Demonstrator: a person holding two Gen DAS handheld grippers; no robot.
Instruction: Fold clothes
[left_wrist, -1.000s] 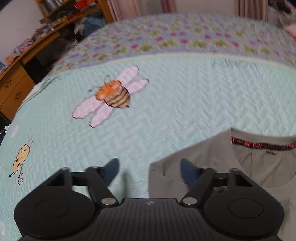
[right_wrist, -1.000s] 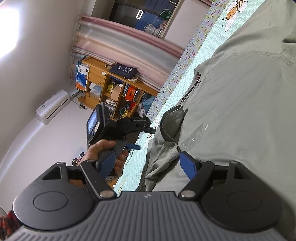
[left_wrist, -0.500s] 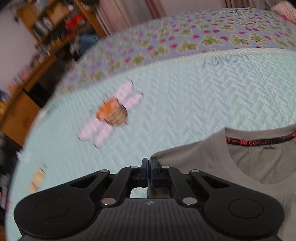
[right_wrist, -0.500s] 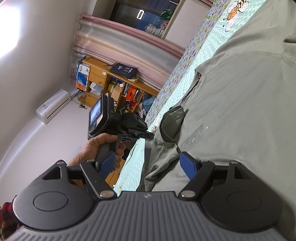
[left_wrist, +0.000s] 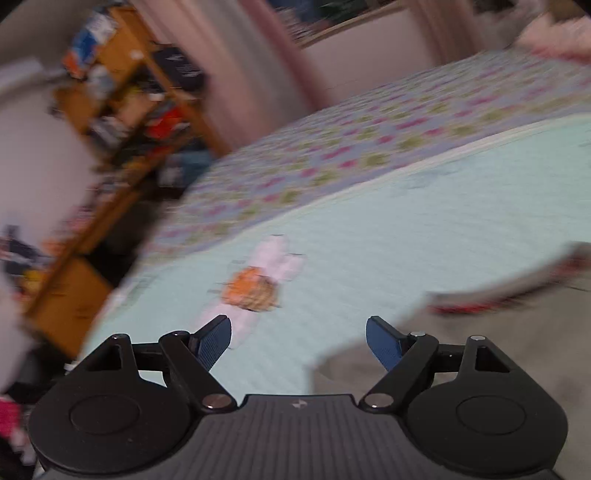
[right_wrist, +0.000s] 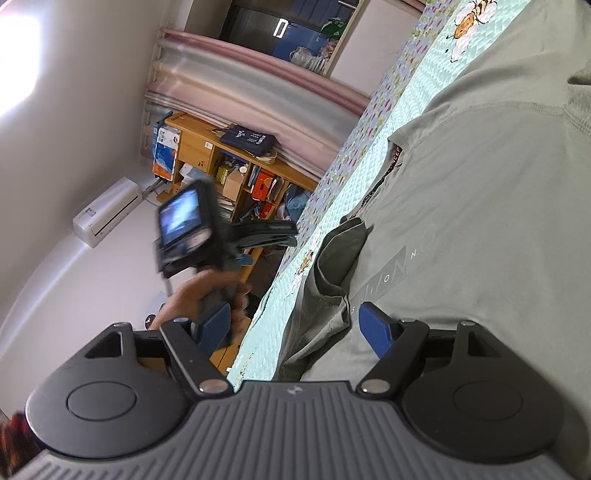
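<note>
A grey T-shirt (right_wrist: 480, 221) lies flat on the bed, with one sleeve (right_wrist: 332, 266) folded in over its side. Its collar with red tape (left_wrist: 509, 295) shows blurred at the right of the left wrist view. My left gripper (left_wrist: 299, 336) hangs tilted above the shirt's shoulder corner; its jaws are opening and nothing is between them. From the right wrist view it appears blurred (right_wrist: 280, 236), carried by a hand (right_wrist: 199, 295). My right gripper (right_wrist: 293, 325) stands open at the shirt's edge near the folded sleeve, its pads clear of the cloth.
The mint quilt (left_wrist: 406, 229) with a bee picture (left_wrist: 255, 291) covers the bed, and a flowered border (left_wrist: 369, 140) runs behind it. A wooden bookshelf (right_wrist: 229, 162) full of things stands beyond the bed's far side. An air conditioner (right_wrist: 107, 210) hangs on the wall.
My left gripper shut at the shirt's shoulder corner, then opened again, rose and tilted, so the room swings into its view. The right gripper has kept still and open.
</note>
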